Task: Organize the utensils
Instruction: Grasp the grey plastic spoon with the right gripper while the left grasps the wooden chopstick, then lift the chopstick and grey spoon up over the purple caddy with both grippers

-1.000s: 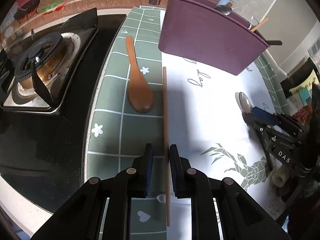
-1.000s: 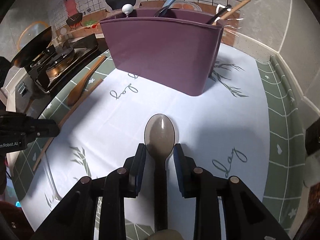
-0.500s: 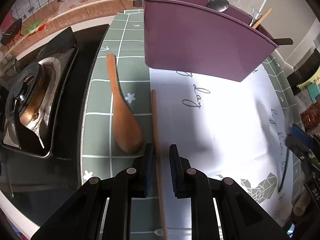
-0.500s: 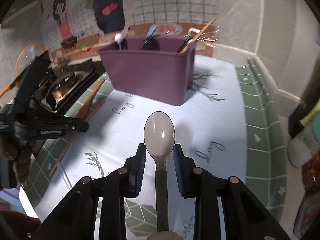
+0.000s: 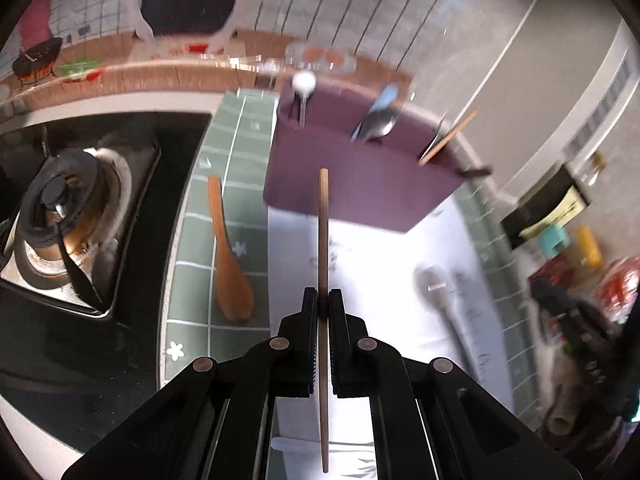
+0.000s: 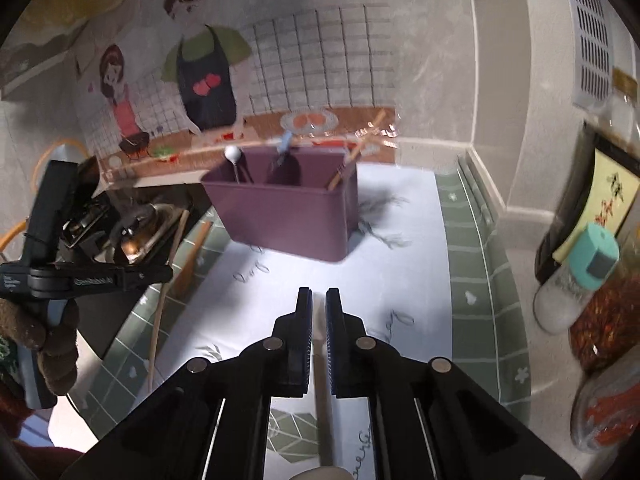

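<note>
We see a black gas stove (image 5: 76,216) at nine o'clock in the left wrist view, its round burner (image 5: 60,200) ringed in brassy metal. A green tiled mat (image 5: 192,272) with white flower marks runs beside it, and a white cloth (image 6: 360,264) printed with grey leaves and script lies over the middle of the counter. On the wall at twelve o'clock in the right wrist view hangs a cartoon poster (image 6: 192,76) of two cooks. At three o'clock stands a clear bottle with a teal cap (image 6: 576,276), beside jars of red contents (image 6: 608,412) at four o'clock.
</note>
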Demonstrator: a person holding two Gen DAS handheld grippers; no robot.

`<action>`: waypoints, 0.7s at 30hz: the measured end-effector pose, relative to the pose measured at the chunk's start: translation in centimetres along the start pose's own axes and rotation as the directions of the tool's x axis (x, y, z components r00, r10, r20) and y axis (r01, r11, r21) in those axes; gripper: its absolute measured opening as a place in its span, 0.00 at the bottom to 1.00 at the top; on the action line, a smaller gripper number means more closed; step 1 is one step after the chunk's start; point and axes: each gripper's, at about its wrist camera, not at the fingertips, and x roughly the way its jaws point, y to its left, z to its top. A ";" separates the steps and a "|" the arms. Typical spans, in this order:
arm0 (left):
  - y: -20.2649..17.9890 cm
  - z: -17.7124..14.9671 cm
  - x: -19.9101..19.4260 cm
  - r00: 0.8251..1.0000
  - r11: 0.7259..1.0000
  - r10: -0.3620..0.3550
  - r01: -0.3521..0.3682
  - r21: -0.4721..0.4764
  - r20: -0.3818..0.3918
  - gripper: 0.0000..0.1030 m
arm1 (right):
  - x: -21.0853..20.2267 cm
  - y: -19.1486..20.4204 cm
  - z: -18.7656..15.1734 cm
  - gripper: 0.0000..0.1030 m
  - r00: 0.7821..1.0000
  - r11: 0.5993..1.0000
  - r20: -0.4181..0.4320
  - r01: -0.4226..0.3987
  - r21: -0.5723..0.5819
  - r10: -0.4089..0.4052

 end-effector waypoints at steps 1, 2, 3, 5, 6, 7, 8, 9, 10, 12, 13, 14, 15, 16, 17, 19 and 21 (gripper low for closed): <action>0.1 0.0 -0.7 1.000 1.000 -0.013 0.013 -0.005 0.018 0.05 | 0.4 0.1 0.0 0.08 0.999 1.000 -0.025 -0.023 -0.021 0.023; 0.2 0.0 -1.4 0.999 1.000 -0.022 0.023 -0.008 0.033 0.05 | 0.8 0.1 0.0 0.09 0.998 0.999 -0.045 -0.035 -0.032 0.033; 0.4 0.1 -2.1 0.998 0.999 -0.032 0.033 -0.008 0.046 0.05 | 1.4 0.1 -0.2 0.16 0.996 0.998 -0.074 -0.048 -0.046 0.045; 0.5 0.0 -3.2 0.997 0.999 -0.046 0.047 -0.013 0.067 0.05 | 3.2 0.1 -0.9 0.28 0.984 0.993 -0.168 -0.073 -0.088 0.057; 0.5 0.0 -3.5 0.996 0.999 -0.049 0.050 -0.017 0.073 0.05 | 3.7 0.1 -1.3 0.28 0.982 0.993 -0.184 -0.063 -0.096 0.044; 0.6 0.0 -3.9 0.995 0.998 -0.051 0.053 -0.023 0.080 0.05 | 4.4 0.0 -1.9 0.28 0.979 0.993 -0.203 -0.051 -0.105 0.029; 0.7 0.0 -4.1 0.995 0.998 -0.049 0.051 -0.027 0.084 0.05 | 5.5 -0.1 -2.6 0.28 0.972 0.993 -0.233 -0.046 -0.108 0.019; 0.7 -0.2 -4.4 0.995 0.998 -0.047 0.049 -0.029 0.085 0.05 | 6.2 -0.2 -3.1 0.28 0.968 0.994 -0.250 -0.033 -0.106 0.005; 0.8 -0.3 -4.5 0.995 0.998 -0.044 0.047 -0.034 0.085 0.05 | 6.6 -0.2 -3.4 0.28 0.966 0.994 -0.259 -0.024 -0.103 -0.003; 0.9 -0.4 -4.7 0.996 0.998 -0.039 0.043 -0.042 0.084 0.05 | 7.7 -0.6 -3.8 0.28 0.961 0.996 -0.276 -0.008 -0.089 -0.017; 1.0 -0.5 -4.9 0.996 0.998 -0.038 0.042 -0.046 0.084 0.05 | 8.3 -0.8 -3.9 0.28 0.959 0.997 -0.284 -0.003 -0.078 -0.019; 1.1 -0.5 -5.0 0.996 0.998 -0.037 0.042 -0.050 0.087 0.05 | 8.6 -0.9 -3.9 0.29 0.957 0.997 -0.290 -0.001 -0.075 -0.020; 1.2 -0.6 -5.2 0.995 0.998 -0.034 0.039 -0.057 0.091 0.05 | 9.0 -1.0 -3.9 0.29 0.955 0.997 -0.296 0.001 -0.076 -0.024; 1.3 -0.7 -5.3 0.995 0.997 -0.031 0.037 -0.062 0.093 0.05 | 9.2 -0.8 -3.8 0.30 0.955 0.996 -0.294 0.005 -0.084 -0.030; 1.5 -0.8 -5.5 0.995 0.997 -0.028 0.034 -0.068 0.095 0.05 | 9.4 -0.7 -3.7 0.30 0.957 0.996 -0.287 0.010 -0.094 -0.036; 1.7 -1.0 -5.8 0.995 0.996 -0.023 0.031 -0.081 0.098 0.05 | 9.8 -0.5 -3.5 0.31 0.958 0.994 -0.283 0.017 -0.107 -0.047; 1.9 -1.3 -6.0 0.995 0.996 -0.014 0.023 -0.089 0.100 0.05 | 10.5 -0.3 -3.0 0.31 0.960 0.992 -0.273 0.028 -0.120 -0.060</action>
